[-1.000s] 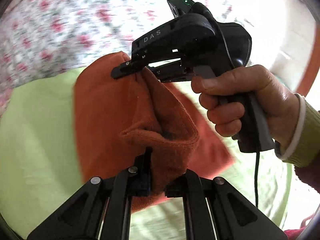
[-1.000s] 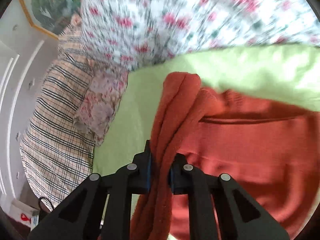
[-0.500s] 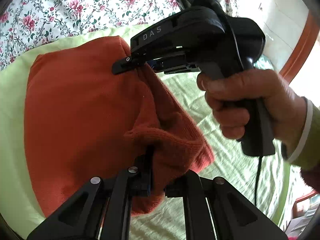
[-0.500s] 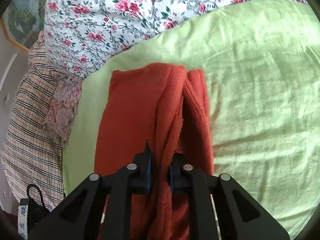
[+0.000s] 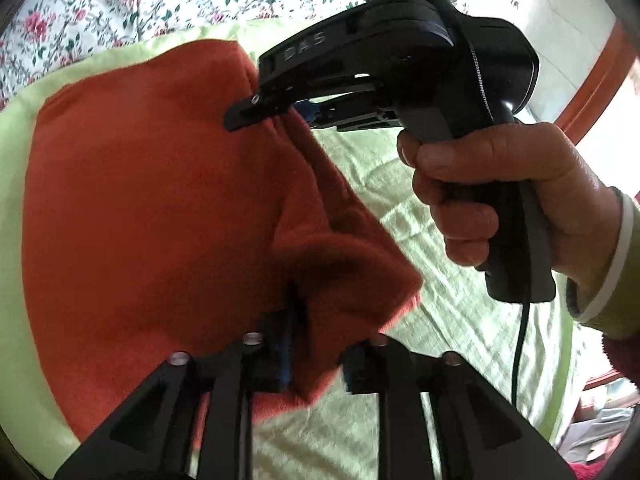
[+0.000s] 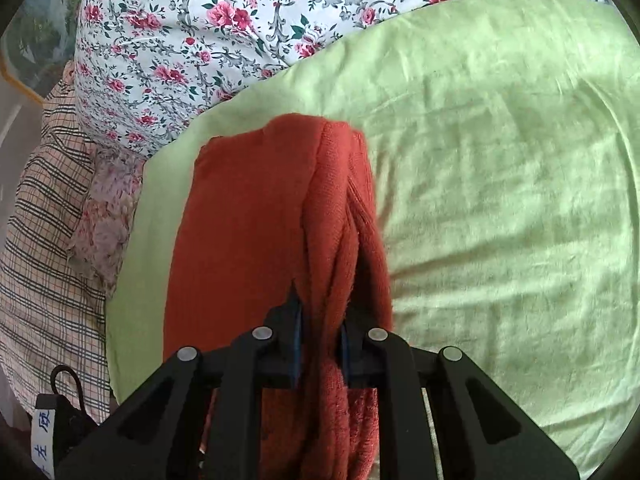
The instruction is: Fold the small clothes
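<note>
Right wrist view: rust-orange knit garment (image 6: pixel 248 232) lies folded lengthwise, edge bunched.

Knit garment (image 6: pixel 240 232) lies folded on sheet (image 6: pixel 500 200), spread flat toward left, doubled edge along right. Patterned bedding (image 6: pixel 192 40) behind sheet; checked cloth (image 6: pixel 44 216) left of sheet, small cushion (image 6: pixel 104 216) between the two. Right gripper (image 6: pixel 320 340) at near end of doubled edge, fabric between jaws. Left gripper (image 5: pixel 316 356) at opposite corner of same edge, fabric between jaws.
</note>
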The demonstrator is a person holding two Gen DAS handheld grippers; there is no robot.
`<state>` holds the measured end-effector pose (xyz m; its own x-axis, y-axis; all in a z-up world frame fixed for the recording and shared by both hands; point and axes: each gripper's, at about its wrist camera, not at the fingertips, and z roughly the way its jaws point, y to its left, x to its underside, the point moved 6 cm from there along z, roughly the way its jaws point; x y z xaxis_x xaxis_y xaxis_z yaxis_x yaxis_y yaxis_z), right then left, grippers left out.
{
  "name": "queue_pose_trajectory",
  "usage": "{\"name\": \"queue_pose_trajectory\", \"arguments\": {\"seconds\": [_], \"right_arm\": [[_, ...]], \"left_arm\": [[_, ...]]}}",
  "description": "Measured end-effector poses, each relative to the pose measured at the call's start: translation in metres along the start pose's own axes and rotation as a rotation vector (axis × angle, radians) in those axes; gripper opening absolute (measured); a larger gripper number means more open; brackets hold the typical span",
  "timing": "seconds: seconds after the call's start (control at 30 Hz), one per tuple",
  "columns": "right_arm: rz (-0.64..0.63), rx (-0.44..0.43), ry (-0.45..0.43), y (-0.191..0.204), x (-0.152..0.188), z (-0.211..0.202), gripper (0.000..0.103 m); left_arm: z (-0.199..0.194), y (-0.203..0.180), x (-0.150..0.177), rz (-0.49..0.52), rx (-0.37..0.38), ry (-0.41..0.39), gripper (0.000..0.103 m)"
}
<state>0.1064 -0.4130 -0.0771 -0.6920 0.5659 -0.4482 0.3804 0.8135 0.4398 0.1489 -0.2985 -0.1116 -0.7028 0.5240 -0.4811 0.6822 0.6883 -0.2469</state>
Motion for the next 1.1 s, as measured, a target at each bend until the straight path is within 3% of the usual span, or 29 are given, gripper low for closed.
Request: {"name": "queue_pose_trajectory", "arguments": {"seconds": [0.17, 0.27, 0.37, 0.57, 0.7, 0.87, 0.93, 0.97, 1.03, 1.07, 1.1], "right_arm": [[0.079, 0.028, -0.055, -0.007, 0.004, -0.027, 0.043], [0.109, 0.032, -0.101, -0.006, 0.01, -0.046, 0.066], [0.143, 0.015, -0.093, -0.008, 0.021, -0.053, 0.07], [0.124, 0.004, -0.024, -0.006, 0.033, -0.034, 0.073], [0.123, -0.018, -0.004, -0.008, 0.031, -0.018, 0.073], [0.126, -0.064, 0.015, -0.009, 0.025, -0.005, 0.073], [0.124, -0.102, 0.036, -0.007, 0.025, 0.002, 0.073], [0.12, -0.115, 0.044, -0.005, 0.025, 0.006, 0.072], [0.093, -0.107, 0.054, -0.001, 0.027, 0.013, 0.05], [0.087, -0.096, 0.076, 0.0, 0.029, 0.017, 0.043], [0.095, -0.099, 0.081, 0.002, 0.03, 0.018, 0.04]], "left_arm": [[-0.046, 0.03, 0.011, -0.058, 0.013, -0.039, 0.061], [-0.071, 0.071, 0.018, -0.153, -0.016, -0.068, 0.066], [-0.083, 0.116, 0.019, -0.269, -0.047, -0.092, 0.078], [-0.069, 0.201, 0.016, -0.486, -0.035, -0.067, 0.08], [-0.04, 0.227, 0.006, -0.559, 0.028, -0.046, 0.08], [-0.008, 0.216, -0.012, -0.567, 0.088, -0.035, 0.08], [-0.001, 0.208, -0.02, -0.528, 0.078, -0.045, 0.073], [0.0, 0.202, -0.023, -0.504, 0.073, -0.045, 0.06], [0.006, 0.197, -0.034, -0.462, 0.046, -0.044, 0.044], [0.002, 0.194, -0.035, -0.456, 0.052, -0.054, 0.031], [-0.004, 0.193, -0.034, -0.455, 0.068, -0.065, 0.027]]}}
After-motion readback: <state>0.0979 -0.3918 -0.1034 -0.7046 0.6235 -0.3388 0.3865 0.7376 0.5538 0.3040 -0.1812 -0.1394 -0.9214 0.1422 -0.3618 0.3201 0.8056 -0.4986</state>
